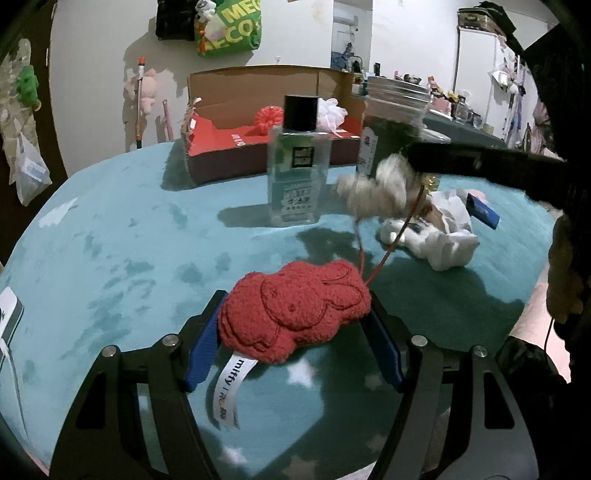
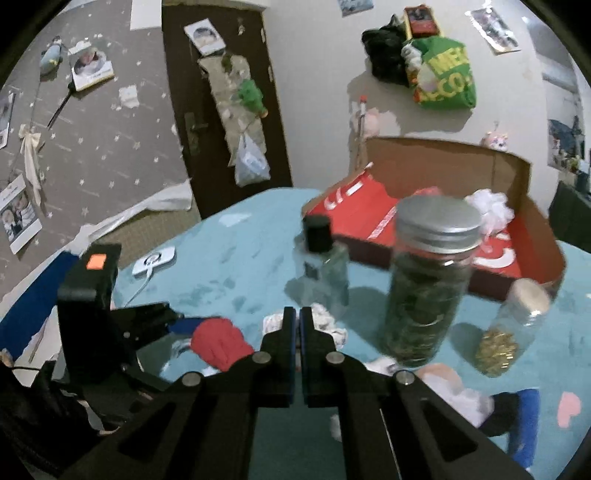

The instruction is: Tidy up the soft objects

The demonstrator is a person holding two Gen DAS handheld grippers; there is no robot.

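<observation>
Reaching low over the teal blanket, the left gripper has its blue-padded fingers on either side of a red plush rabbit; the pads press its two ends, so it looks clamped, with the white label hanging below. A thin red cord runs up from the rabbit towards a blurred grey-white fluffy toy that hangs at the tip of the right gripper, which enters the left view as a dark bar from the right. In the right wrist view its jaws stand nearly together, with white fluff showing on both sides of the tips, so they seem closed on the toy.

Beyond, a clear bottle with a black cap stands upright on the blanket, beside a tall jar with a metal lid and a smaller jar. White soft toys lie near the jars. Farther back sits an open cardboard box with a red lining, holding a red pom-pom and a white one. A green bag hangs on the white wall; a dark door stands to the left.
</observation>
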